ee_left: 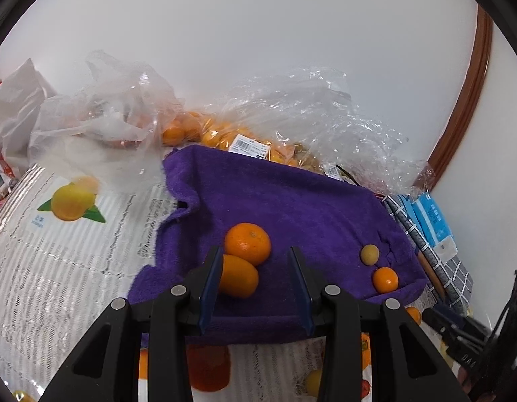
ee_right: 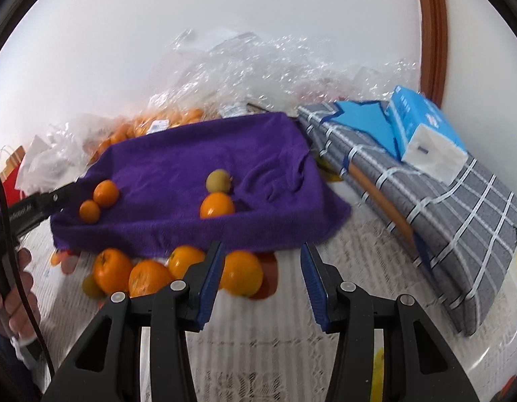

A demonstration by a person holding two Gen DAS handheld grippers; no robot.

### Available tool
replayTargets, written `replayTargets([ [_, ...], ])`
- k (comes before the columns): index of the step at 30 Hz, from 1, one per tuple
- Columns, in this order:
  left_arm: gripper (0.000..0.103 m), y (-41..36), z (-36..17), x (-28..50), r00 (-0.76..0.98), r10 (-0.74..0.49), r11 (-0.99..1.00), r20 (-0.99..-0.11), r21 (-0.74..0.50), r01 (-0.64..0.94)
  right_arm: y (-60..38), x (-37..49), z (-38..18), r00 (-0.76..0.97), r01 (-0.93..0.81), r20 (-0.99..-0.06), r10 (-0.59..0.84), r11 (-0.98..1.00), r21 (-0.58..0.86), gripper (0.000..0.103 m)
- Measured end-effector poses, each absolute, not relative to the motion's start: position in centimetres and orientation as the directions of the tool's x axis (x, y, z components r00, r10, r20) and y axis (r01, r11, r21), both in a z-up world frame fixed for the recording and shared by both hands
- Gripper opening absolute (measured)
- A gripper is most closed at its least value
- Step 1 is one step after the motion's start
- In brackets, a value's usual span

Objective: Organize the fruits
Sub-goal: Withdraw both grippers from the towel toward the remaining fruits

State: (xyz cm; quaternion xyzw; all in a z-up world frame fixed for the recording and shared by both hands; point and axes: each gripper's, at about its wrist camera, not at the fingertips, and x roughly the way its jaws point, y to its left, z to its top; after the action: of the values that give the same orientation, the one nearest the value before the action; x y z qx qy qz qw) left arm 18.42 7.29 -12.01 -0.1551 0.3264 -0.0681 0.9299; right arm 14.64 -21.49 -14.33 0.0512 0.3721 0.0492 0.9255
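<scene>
Both released: the left hand-held gripper above the purple terry towel, the right hand-held gripper at lower centre beside a round orange tangerine.

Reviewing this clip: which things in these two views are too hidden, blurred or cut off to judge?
- Bagged oranges, left wrist view: crinkled clear plastic and the purple towel hide their count.
- Orange before the right gripper: motion-blurred, its left finger covers part.
- Small greenish fruit, right wrist view: mostly hidden behind the loose oranges.

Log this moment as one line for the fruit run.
left gripper: open over purple towel, empty | right gripper: open, empty, beside orange | towel: four fruits
</scene>
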Motion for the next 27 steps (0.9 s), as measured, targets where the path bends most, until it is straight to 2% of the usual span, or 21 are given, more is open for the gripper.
replayTargets([
  [2,0.044,7.8,-11.7,17.4,0.789,-0.234,0.938,-0.568,-0.346,0.029,-21.3,14.5,-14.7,0.706,-0.081,-0.689,0.163,0.985,0.15,0.045],
  [3,0.052,7.9,-11.6,17.0,0.794,-0.235,0.936,-0.561,-0.35,0.03,-21.1,14.6,-14.9,0.698,-0.094,-0.695,0.174,0.984,0.151,0.045],
  [4,0.055,8.0,-11.5,16.5,0.796,-0.238,0.934,-0.556,-0.355,0.031,-20.8,14.6,-15.1,0.692,-0.106,-0.7,0.178,0.984,0.145,0.045],
  [9,0.056,7.8,-12.5,13.8,0.781,-0.277,0.924,-0.559,-0.377,0.058,-20.3,15.6,-16.3,0.66,-0.114,-0.731,0.172,0.985,0.128,0.043],
  [13,0.055,5.9,-13.5,12.9,0.739,-0.334,0.924,-0.585,-0.357,0.135,-20.0,16.1,-16.8,0.637,-0.135,-0.747,0.192,0.981,0.136,0.033],
  [21,0.055,2.4,-14.7,12.1,0.669,-0.337,0.941,-0.663,-0.271,0.205,-20.3,15.2,-16.3,0.667,-0.152,-0.714,0.212,0.977,0.148,0.033],
  [25,0.049,1.4,-15.3,12.7,0.628,-0.326,0.945,-0.707,-0.236,0.225,-20.9,14.8,-15.9,0.688,-0.133,-0.695,0.207,0.978,0.159,0.033],
  [27,0.041,1.0,-15.8,13.1,0.601,-0.315,0.948,-0.735,-0.221,0.227,-21.1,14.7,-15.8,0.69,-0.132,-0.692,0.21,0.977,0.165,0.033],
])
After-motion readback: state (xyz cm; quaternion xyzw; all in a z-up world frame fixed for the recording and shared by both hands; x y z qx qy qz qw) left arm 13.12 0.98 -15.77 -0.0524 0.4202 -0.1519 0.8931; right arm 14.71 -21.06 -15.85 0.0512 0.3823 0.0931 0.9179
